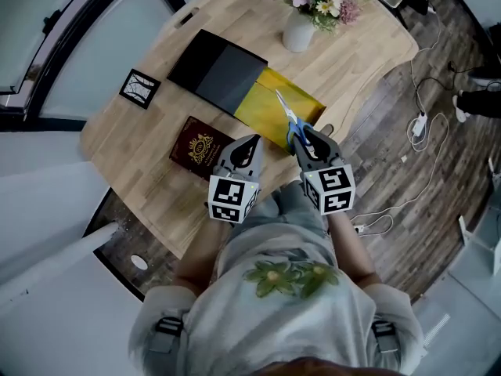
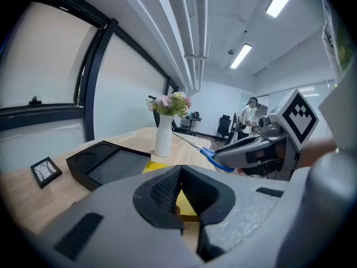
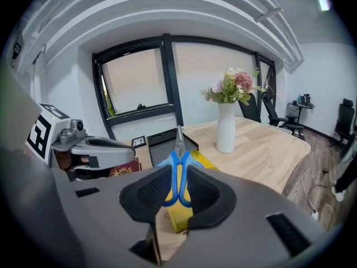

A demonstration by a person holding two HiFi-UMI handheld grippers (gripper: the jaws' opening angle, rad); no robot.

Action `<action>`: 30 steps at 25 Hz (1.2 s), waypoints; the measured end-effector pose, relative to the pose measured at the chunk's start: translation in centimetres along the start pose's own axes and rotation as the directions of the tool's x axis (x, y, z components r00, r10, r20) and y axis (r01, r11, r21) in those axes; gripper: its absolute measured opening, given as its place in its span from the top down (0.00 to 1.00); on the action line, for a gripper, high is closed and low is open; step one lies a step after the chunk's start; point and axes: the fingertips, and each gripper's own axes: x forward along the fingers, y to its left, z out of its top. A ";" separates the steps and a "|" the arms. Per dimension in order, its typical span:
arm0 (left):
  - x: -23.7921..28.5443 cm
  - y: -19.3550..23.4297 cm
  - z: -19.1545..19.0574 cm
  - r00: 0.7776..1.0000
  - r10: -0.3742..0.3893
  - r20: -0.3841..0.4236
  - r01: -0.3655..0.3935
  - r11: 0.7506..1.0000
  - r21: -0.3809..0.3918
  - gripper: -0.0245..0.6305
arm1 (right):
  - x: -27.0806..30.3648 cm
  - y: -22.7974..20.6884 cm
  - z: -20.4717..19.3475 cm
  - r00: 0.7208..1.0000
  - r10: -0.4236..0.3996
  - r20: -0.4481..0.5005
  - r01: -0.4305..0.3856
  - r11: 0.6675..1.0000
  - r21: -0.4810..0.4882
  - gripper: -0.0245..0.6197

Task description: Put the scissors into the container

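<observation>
Right gripper (image 3: 178, 191): fingers pinched on the blue handle loops of the scissors (image 3: 178, 163), with the blades closed and pointing away from the person.
Left gripper (image 2: 178, 197): pads pressed together with nothing between them. It hangs beside the right gripper on the person's side of the black container (image 1: 218, 70).
Scissors' place: held in the air, short of the black container and off to its right, above the flat yellow box (image 1: 274, 104) that touches the container's near right edge.
Container: a shallow black tray with compartments (a round recess shows at its far end). No scissors are in it yet.
Risk, grip: only the handles are held, so the long blades may swing or slip in the pads if the gripper tilts sharply.
Risk, entry: the blade tips lead, so they could catch the container's low wall or the yellow box and push either aside. The left gripper isn't steadying the container.
Risk, release: dropped from high up, the scissors might bounce out of so shallow a tray.
Surface: a pale wooden table (image 1: 352, 53). Left of the container is a small framed picture (image 1: 139, 87), nearer the person a maroon booklet (image 1: 201, 149), and beyond it a white vase of flowers (image 1: 298, 31).
Room: an office with large windows, ceiling strip lights, a dark plank floor (image 1: 407, 131) and white cables (image 1: 423, 186) trailing across it.
</observation>
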 end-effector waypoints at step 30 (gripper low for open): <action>1.0 1.6 -1.5 0.999 0.006 -0.031 -0.008 0.998 -0.066 0.95 | 4.4 -0.5 -1.7 0.997 0.020 -0.080 -0.022 1.000 -0.013 0.83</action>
